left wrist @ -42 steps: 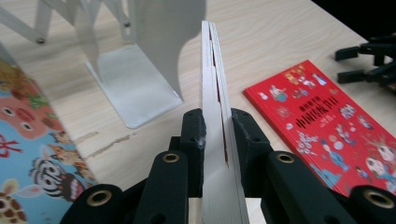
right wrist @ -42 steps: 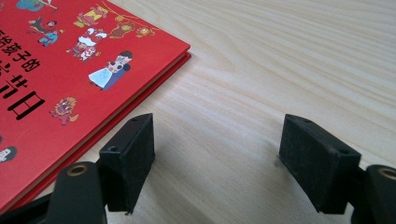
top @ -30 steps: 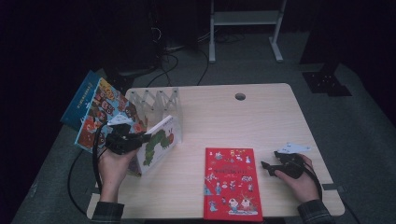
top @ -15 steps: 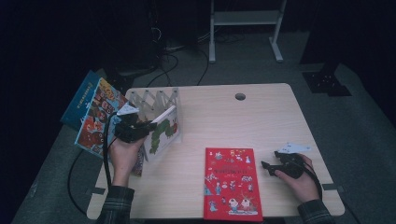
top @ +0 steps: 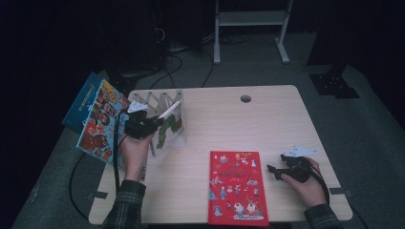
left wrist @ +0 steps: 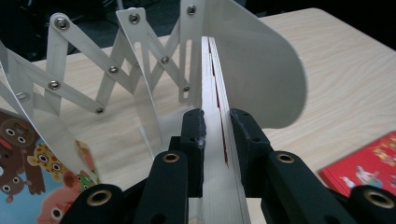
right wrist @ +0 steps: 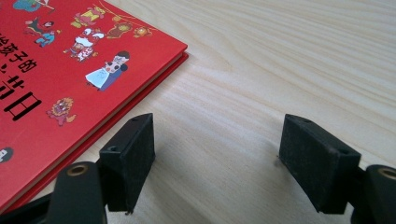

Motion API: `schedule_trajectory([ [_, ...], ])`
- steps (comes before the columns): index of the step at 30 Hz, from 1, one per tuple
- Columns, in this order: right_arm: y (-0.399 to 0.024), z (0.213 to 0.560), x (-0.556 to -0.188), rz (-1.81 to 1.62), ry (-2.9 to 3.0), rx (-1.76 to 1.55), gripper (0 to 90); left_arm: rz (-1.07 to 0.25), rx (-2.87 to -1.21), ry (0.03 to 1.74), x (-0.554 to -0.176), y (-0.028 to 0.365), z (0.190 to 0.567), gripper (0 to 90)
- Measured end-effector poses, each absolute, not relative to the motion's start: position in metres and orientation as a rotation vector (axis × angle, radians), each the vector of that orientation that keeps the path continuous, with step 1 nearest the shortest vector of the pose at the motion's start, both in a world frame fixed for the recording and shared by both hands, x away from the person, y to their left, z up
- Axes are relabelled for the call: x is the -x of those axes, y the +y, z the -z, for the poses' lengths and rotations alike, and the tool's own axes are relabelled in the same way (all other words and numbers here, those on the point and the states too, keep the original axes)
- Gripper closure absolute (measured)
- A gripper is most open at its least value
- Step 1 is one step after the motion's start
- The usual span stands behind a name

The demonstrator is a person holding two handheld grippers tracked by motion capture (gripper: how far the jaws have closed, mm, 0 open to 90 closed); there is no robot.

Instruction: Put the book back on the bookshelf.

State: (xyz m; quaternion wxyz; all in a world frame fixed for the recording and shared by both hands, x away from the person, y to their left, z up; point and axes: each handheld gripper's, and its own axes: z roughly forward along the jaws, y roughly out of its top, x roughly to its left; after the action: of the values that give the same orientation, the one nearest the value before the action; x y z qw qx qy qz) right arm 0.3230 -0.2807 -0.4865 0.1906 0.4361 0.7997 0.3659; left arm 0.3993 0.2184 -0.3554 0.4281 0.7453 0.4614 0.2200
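Clamped on the near edge of a picture book [left wrist: 214,154], the jaws of my left gripper [top: 143,125] hold it upright, spine edge toward me, pads pressing both covers. My right gripper [top: 282,171] rests low over the table [top: 267,124] at the near right, its jaws spread wide with bare wood between them.

Ahead of my left gripper stands a white accordion book rack [left wrist: 116,70] with crossed metal slats and curved divider plates. The book I hold sits in the rack's rightmost slot, just beside its curved end plate [left wrist: 266,70]. From above, the book's cover shows a green caterpillar [top: 169,125]. Its long axis runs from me toward the far side, pages standing on edge.

Two more illustrated books [top: 98,121] lean at the rack's left end, tilting out past the table's left edge.

A red book [top: 236,186] lies flat, face up, near the table's near edge, between my two hands, its long side running near to far. Its corner lies just left of my right jaws.

Light wood covers the table, with a cable hole [top: 245,98] near the far edge. Around it the room is dark; a white frame [top: 248,24] stands on grey floor beyond.
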Motion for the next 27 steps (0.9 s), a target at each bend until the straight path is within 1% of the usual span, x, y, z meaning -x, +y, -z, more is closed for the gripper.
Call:
schedule_trajectory([
  [8,-0.281,0.486,-0.323,-1.027,2.248,-1.224,25.7,-0.555,-1.826,1.170,-0.409,0.213,0.367,75.9],
  [27,-0.280,0.487,-0.323,-1.023,2.248,-1.222,25.6,-0.547,-1.841,1.177,-0.404,0.218,0.389,74.8],
])
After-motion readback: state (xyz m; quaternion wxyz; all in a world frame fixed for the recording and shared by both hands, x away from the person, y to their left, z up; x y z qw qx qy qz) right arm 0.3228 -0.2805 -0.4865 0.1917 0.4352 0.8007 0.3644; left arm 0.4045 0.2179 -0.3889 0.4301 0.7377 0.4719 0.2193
